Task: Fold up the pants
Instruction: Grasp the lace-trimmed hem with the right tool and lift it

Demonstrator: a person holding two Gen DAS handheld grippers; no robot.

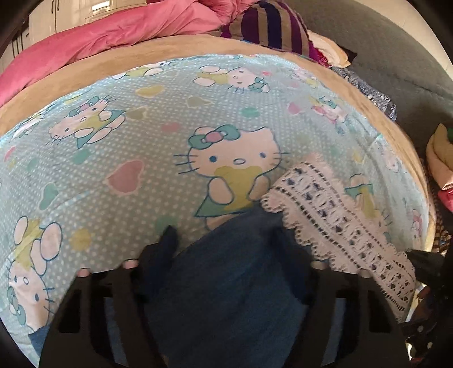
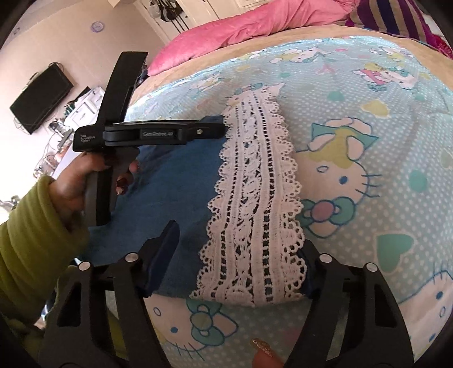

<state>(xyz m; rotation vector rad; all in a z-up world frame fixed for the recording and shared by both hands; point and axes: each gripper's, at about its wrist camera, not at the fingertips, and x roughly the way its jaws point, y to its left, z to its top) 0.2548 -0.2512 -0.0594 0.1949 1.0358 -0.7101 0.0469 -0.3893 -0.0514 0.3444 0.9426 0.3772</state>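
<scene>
Blue pants (image 1: 226, 283) with a white lace hem (image 1: 339, 215) lie on a Hello Kitty sheet (image 1: 141, 141). My left gripper (image 1: 225, 237) points down at them, fingers apart, with blue cloth filling the gap; this part is blurred. In the right wrist view the pants (image 2: 175, 181) lie flat, the lace band (image 2: 254, 184) running away from me. My right gripper (image 2: 240, 246) straddles the near end of the hem, one finger on the blue cloth and the other at the lace edge. The left gripper (image 2: 223, 127), seen from the side in a hand (image 2: 73, 181), has its tip at the far lace end.
A pink duvet (image 1: 113, 31) and a striped pillow (image 1: 269, 25) lie at the far side of the bed. Folded clothes (image 1: 441, 158) sit off the bed's right edge. A black screen (image 2: 39, 102) hangs on the wall, with a green sleeve (image 2: 34, 226) at lower left.
</scene>
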